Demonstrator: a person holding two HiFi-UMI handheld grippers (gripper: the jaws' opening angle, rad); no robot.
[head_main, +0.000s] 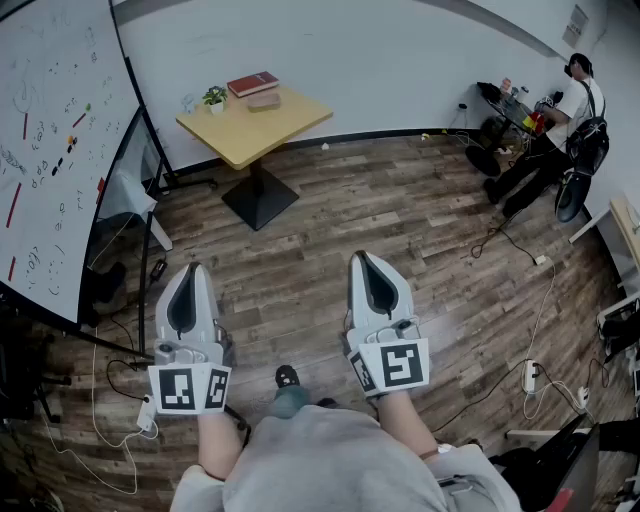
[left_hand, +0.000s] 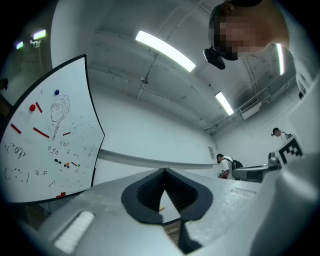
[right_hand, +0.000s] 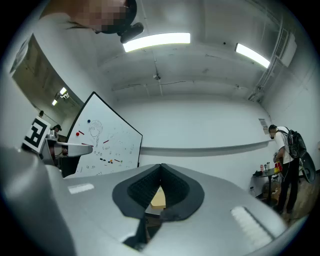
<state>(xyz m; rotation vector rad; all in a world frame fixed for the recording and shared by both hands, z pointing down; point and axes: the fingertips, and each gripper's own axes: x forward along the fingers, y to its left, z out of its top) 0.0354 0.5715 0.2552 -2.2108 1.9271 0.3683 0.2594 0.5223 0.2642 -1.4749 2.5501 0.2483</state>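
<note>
In the head view I hold both grippers out over the wooden floor (head_main: 420, 230), pointing away from me. My left gripper (head_main: 191, 270) is shut, its tips meeting with nothing between them. The right gripper (head_main: 361, 259) is shut and empty too. In the left gripper view the left gripper (left_hand: 164, 171) points at the white wall, with the whiteboard (left_hand: 50, 135) to its left. The right gripper (right_hand: 160, 166) frames a bit of the yellow table (right_hand: 158, 198) through the hollow of its pads. Neither gripper touches anything.
A small yellow table (head_main: 290, 120) stands ahead with a red book (head_main: 252, 83), a brown object and a small potted plant (head_main: 214, 98). A whiteboard (head_main: 55, 140) on a stand is at the left. A person (head_main: 575, 110) stands at a desk far right. Cables (head_main: 530, 340) lie on the floor.
</note>
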